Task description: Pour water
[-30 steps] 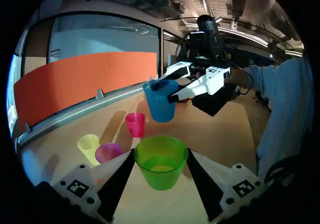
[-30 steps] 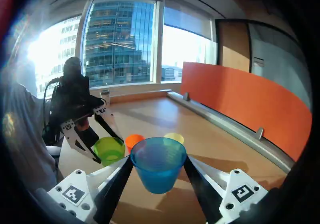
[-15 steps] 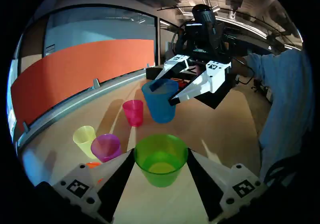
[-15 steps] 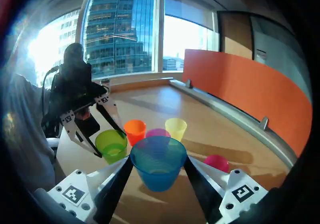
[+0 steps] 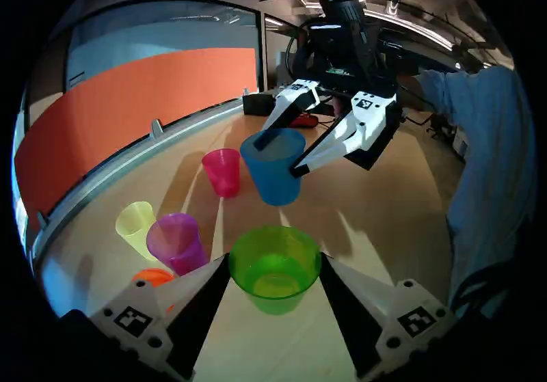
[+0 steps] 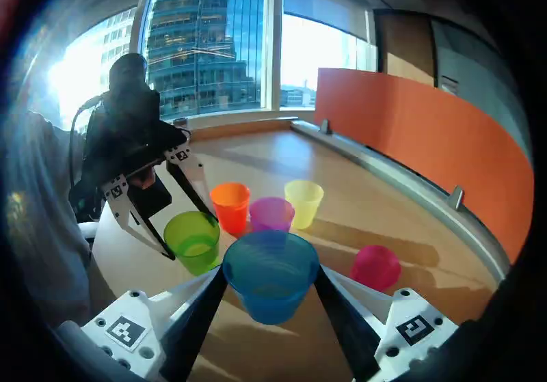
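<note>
Your left gripper (image 5: 273, 262) clamps the green plastic cup (image 5: 275, 283), right gripper (image 6: 270, 270) the blue plastic cup (image 6: 271, 296); a hasty tilt could spill water onto the bench (image 5: 383, 204)

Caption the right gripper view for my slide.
Right gripper holds a blue cup, left gripper a green cup, over the table.

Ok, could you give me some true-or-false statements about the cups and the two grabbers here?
1. The left gripper holds a green cup. True.
2. The right gripper holds a red cup. False: it holds a blue cup.
3. Four cups stand on the table: an orange cup, a purple cup, a yellow cup and a pink cup. True.
4. The pink cup lies tipped over. False: it stands upright.
5. The panel along the table is green. False: it is orange.
</note>
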Demonstrator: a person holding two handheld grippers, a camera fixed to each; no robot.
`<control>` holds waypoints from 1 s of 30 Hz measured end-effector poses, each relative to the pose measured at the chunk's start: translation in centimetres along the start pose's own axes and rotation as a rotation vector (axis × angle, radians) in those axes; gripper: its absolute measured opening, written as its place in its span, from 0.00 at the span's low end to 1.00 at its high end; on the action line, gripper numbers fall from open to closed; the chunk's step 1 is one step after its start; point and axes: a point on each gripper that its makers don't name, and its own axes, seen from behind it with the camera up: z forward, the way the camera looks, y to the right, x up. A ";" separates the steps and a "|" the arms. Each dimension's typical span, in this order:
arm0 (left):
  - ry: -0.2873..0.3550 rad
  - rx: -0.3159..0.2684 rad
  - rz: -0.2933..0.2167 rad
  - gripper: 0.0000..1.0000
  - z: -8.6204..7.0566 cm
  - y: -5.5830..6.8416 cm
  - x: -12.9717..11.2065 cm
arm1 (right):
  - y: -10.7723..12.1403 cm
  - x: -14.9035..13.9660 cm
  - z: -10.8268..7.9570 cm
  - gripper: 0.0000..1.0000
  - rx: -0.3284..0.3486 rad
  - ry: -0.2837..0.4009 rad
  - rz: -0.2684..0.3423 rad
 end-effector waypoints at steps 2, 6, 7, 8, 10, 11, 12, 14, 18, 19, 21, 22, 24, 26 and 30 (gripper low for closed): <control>-0.010 0.000 0.002 0.89 0.1 -0.1 -0.3 | 0.0 -0.3 0.1 0.93 0.000 -0.006 -0.002; -0.027 -0.003 0.002 0.89 0.3 -0.2 -0.9 | -0.1 -0.8 0.3 0.93 0.003 -0.016 -0.001; -0.030 -0.005 0.002 0.89 0.3 -0.3 -1.0 | -0.1 -0.9 0.3 0.92 0.003 -0.017 -0.001; -0.033 -0.006 0.001 0.89 0.4 -0.3 -1.1 | -0.1 -1.0 0.3 0.92 0.003 -0.019 0.000; -0.035 -0.007 -0.002 0.89 0.6 -0.3 -1.3 | -0.1 -1.2 0.4 0.92 0.002 -0.022 0.001; -0.036 -0.008 -0.004 0.89 0.6 -0.3 -1.3 | -0.1 -1.3 0.4 0.92 0.002 -0.024 0.002; -0.036 -0.008 -0.006 0.89 0.7 -0.3 -1.4 | -0.1 -1.4 0.4 0.92 0.002 -0.025 0.003; -0.035 -0.008 -0.010 0.89 0.8 -0.3 -1.6 | -0.1 -1.6 0.5 0.92 0.003 -0.028 0.005; -0.034 -0.006 -0.021 0.89 0.9 -0.5 -1.9 | -0.1 -1.8 0.6 0.92 0.003 -0.031 0.009; -0.034 -0.006 -0.023 0.89 0.9 -0.5 -2.0 | -0.1 -1.8 0.6 0.92 0.003 -0.031 0.010; -0.033 -0.006 -0.030 0.89 0.9 -0.5 -2.2 | -0.1 -1.9 0.7 0.92 0.004 -0.032 0.011; -0.033 -0.006 -0.033 0.89 1.0 -0.5 -2.3 | -0.2 -1.8 0.7 0.93 0.005 -0.032 0.012; -0.034 -0.006 -0.037 0.89 1.1 -0.5 -2.5 | -0.2 -1.8 0.8 0.93 0.006 -0.033 0.012; -0.036 -0.005 -0.038 0.89 1.1 -0.5 -2.7 | -0.3 -1.8 0.9 0.92 0.006 -0.033 0.011; -0.034 -0.004 -0.037 0.89 1.0 -0.5 -2.8 | -0.3 -1.8 1.0 0.93 0.006 -0.036 0.012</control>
